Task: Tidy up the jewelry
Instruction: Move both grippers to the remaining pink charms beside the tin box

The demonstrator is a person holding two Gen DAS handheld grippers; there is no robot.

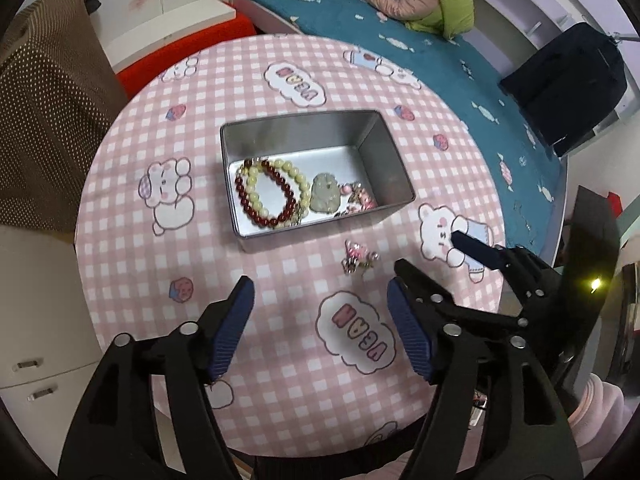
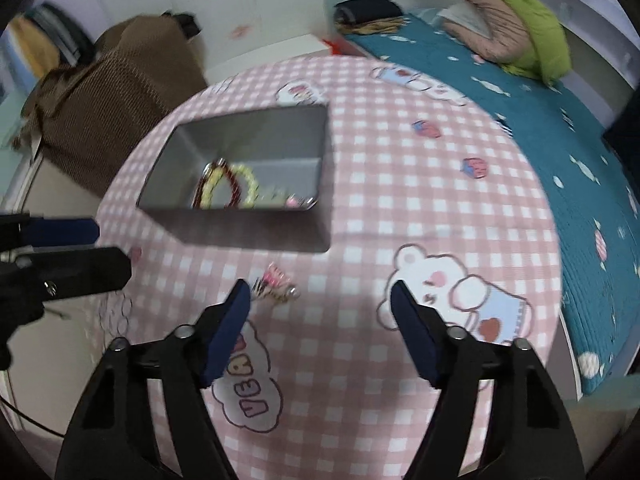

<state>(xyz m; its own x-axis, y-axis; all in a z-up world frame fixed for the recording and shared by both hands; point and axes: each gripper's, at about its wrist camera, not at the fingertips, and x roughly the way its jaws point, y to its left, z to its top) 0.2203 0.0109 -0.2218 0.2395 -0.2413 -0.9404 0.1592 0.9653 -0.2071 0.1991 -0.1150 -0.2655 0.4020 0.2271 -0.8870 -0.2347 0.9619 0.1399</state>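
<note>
The round table (image 1: 132,208) carries a pink checked cloth. The metal tin (image 1: 384,160) sits at centre, holding a dark red bead bracelet (image 1: 280,196), a cream bead bracelet (image 1: 256,184) and a pale green pendant (image 1: 326,196). A pink charm (image 1: 357,258) lies on the cloth at 6 o'clock of the tin. Left gripper (image 1: 320,320): jaws apart, empty. Right gripper (image 2: 320,320): jaws apart, empty, charm just beside its left fingertip.

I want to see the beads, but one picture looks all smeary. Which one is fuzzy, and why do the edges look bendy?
The right wrist view is smeared by motion blur: the bracelets in the metal tin streak. The left wrist view is sharp: single beads show on the bracelets. Both views bend at the edges because of the fisheye lens, curving the pink checked tablecloth.
</note>
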